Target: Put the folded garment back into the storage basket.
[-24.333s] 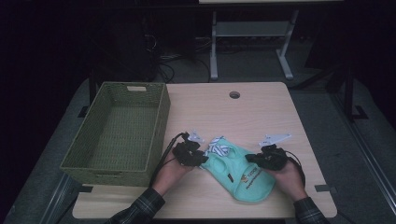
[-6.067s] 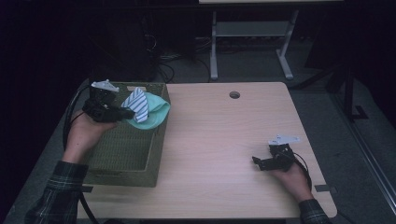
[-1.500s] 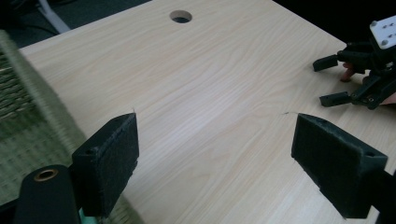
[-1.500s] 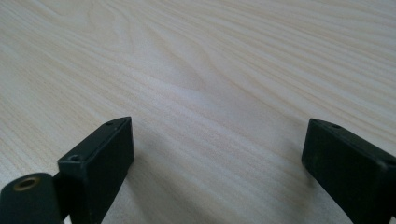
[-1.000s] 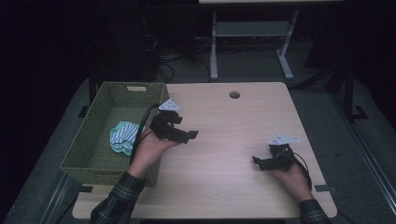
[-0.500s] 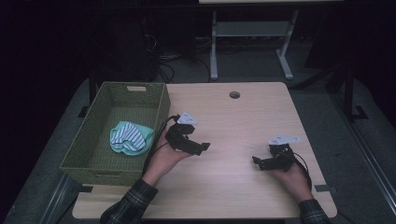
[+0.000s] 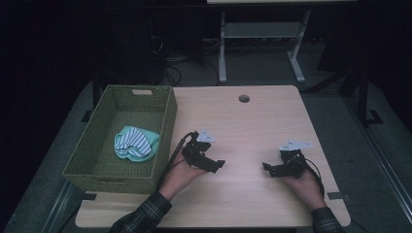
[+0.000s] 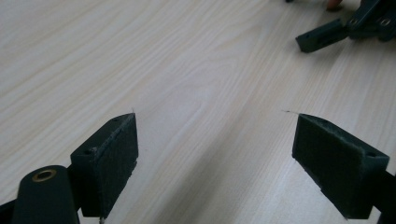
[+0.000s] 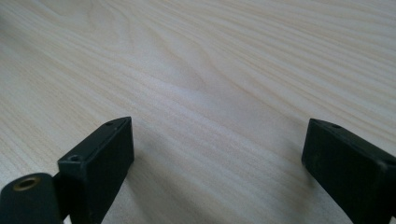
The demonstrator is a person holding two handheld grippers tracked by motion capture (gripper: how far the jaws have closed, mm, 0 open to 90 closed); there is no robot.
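The work looks all but finished; the crumpled mint-green cloth with a blue-and-white striped patch [image 7: 136,143] lies inside the olive-green woven basket [image 7: 165,130] at the left of the high view, resting on the basket floor toward its right wall, and nothing grips it. In that dim view I cannot tell whether it is one folded piece or two bundled together.

The left gripper [image 7: 215,166] sits low over the pale wood-grain table [image 7: 252,121] just right of the basket, near the lower middle of the frame, pointing toward the right; in the left gripper view its two black padded fingers [image 8: 110,158] stand wide apart with bare wood between them, so they are released and carry nothing. The right gripper [image 7: 267,168] rests at the lower right of the high view, well apart from the basket, pointing toward the left one; in the right gripper view its fingers [image 9: 100,161] are likewise spread with only table grain between them. The tip of the right gripper also shows at the upper right of the left gripper view.

Judging from this, the placing is done; no other cloth lies on the table, so what remains seems no more than settling both hands at rest, unless the cloth is meant to be tidied or flattened in the basket.
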